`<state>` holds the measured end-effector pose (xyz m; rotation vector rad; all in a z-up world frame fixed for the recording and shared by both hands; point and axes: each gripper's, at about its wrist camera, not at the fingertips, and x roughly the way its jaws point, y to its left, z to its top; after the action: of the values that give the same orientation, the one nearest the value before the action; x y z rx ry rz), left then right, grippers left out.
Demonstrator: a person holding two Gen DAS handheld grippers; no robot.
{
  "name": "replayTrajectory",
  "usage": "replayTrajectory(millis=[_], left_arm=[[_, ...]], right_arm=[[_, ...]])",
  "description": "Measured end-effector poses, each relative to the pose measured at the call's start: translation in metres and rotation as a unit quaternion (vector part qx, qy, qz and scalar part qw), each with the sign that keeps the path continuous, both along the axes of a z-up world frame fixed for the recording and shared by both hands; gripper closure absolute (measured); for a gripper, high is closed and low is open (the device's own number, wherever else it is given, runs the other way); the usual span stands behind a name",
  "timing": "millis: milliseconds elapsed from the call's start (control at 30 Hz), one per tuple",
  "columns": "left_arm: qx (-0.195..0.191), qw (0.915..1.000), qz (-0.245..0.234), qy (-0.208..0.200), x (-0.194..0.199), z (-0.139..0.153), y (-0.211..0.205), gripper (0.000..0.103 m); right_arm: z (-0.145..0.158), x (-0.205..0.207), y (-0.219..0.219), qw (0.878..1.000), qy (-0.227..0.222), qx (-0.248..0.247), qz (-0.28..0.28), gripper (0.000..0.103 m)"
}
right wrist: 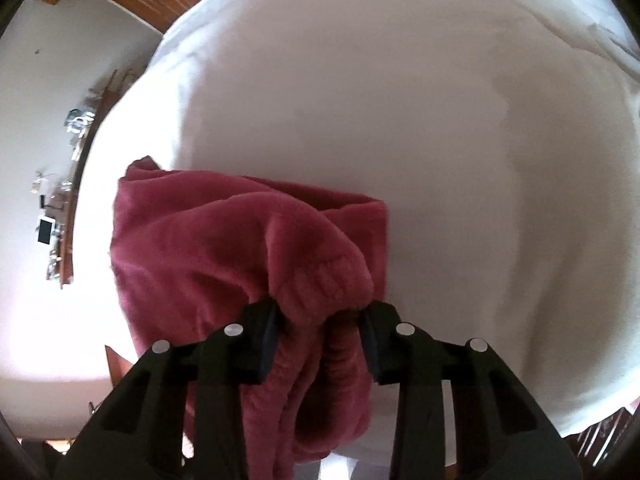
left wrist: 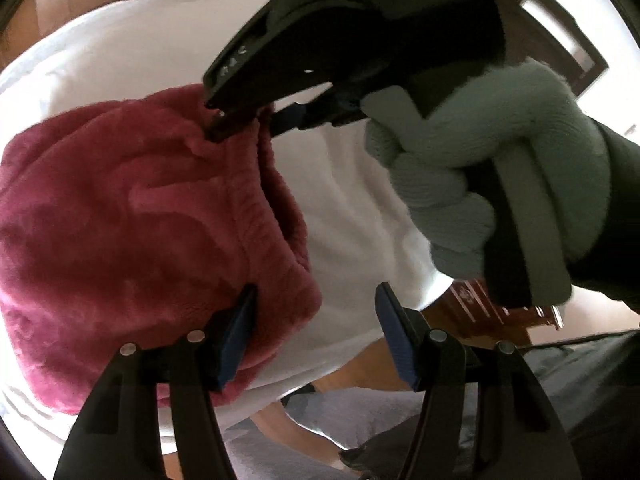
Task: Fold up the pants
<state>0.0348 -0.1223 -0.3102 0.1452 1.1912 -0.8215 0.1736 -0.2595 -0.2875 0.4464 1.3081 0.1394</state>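
The pants (left wrist: 132,216) are dark pink fleece, lying in a folded bundle on a white cloth-covered table (left wrist: 352,208). My left gripper (left wrist: 316,332) is open, its left finger (left wrist: 240,332) over the near right corner of the bundle, nothing between the pads. My right gripper (left wrist: 240,116), held by a hand in a pale green glove (left wrist: 480,184), reaches in from the upper right and pinches the far edge of the pants. In the right wrist view the pants (right wrist: 224,248) bulge with an elastic edge between the fingers of the right gripper (right wrist: 320,344).
The white table (right wrist: 400,100) extends far beyond the pants. A shelf with small items (right wrist: 60,208) stands along the wall at left. Wooden furniture (left wrist: 492,316) and the person's grey-clad legs (left wrist: 360,420) are below the table edge.
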Motion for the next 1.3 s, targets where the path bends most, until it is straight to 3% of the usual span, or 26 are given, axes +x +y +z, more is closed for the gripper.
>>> replayTrajectory(millis=[233,433,633,867,1033,1233,1267,1300], left_arm=[[-0.005,0.9986,-0.012,0.051,0.009,-0.027,-0.002,0.042],[-0.025,0.9985,0.008,0.048,0.017,-0.011,0.021,0.042],[-0.045,0.9967,0.059,0.033,0.023,0.016,0.070,0.042],[-0.034,0.9946,0.091,0.037,0.018,0.019,0.113,0.042],[-0.024,0.9909,0.128,0.037,0.018,0.020,0.140,0.042],[0.001,0.9877,0.152,0.037,0.020,0.014,0.155,0.042],[0.004,0.9875,0.153,0.038,0.020,0.012,0.155,0.042],[0.008,0.9873,0.154,0.041,0.018,0.011,0.157,0.042]], right_arm=[[-0.029,-0.007,-0.009,1.000,0.012,-0.024,-0.013,0.067],[-0.028,-0.015,-0.017,1.000,0.003,-0.026,-0.002,0.058],[-0.001,-0.025,-0.021,1.000,-0.020,-0.008,0.011,0.057],[0.033,-0.063,-0.017,0.999,-0.042,0.015,0.024,0.056],[0.039,-0.091,0.004,0.997,-0.028,0.035,0.061,0.055],[0.009,-0.101,0.028,0.995,0.018,0.026,0.096,0.056],[0.003,-0.101,0.032,0.994,0.026,0.018,0.102,0.058],[-0.001,-0.102,0.036,0.994,0.029,0.010,0.107,0.071]])
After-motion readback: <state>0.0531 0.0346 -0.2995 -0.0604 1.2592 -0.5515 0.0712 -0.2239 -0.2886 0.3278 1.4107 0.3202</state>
